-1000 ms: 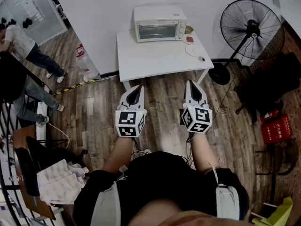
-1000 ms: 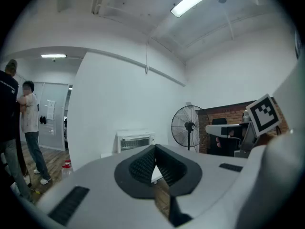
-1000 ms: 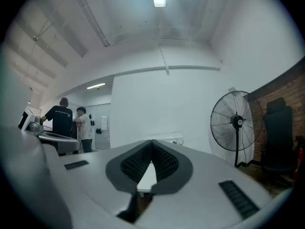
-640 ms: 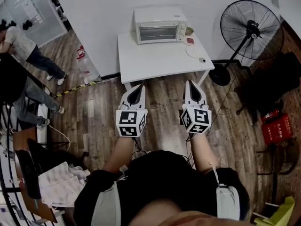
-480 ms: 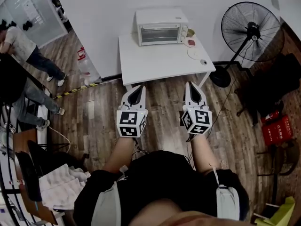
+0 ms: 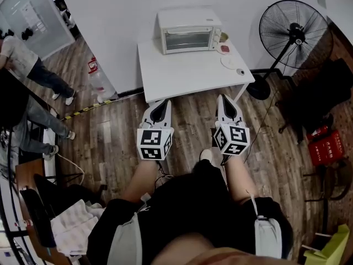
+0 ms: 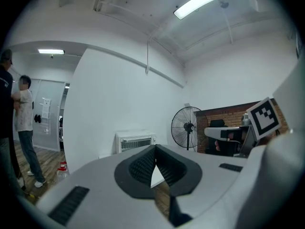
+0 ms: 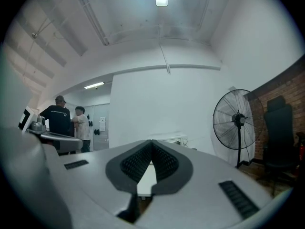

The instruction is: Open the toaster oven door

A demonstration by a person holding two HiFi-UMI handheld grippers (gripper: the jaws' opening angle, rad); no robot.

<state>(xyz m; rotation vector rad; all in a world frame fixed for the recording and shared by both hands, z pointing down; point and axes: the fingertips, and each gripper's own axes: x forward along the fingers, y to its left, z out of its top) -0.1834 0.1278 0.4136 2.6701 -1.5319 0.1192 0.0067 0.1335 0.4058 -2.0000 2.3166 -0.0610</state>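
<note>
A white toaster oven (image 6: 189, 30) stands at the back of a white table (image 6: 187, 73), against the wall, with its glass door closed. It also shows small in the left gripper view as the toaster oven (image 7: 135, 141). My left gripper (image 6: 162, 102) and right gripper (image 6: 225, 97) hang over the wooden floor just short of the table's front edge, side by side and pointing at the table. Both are shut with nothing between the jaws: tips meet in the left gripper (image 7: 155, 147) and right gripper (image 8: 151, 141) views.
A black standing fan (image 6: 290, 35) stands right of the table. Small dishes (image 6: 227, 59) lie at the table's right side. Two people (image 6: 27, 65) stand at the far left. A red box (image 6: 324, 147) and dark chair (image 6: 317, 95) are on the right.
The view has shifted slightly and the table sits a little closer. A foot now shows between the grippers. Both grippers keep their place and stay shut.
</note>
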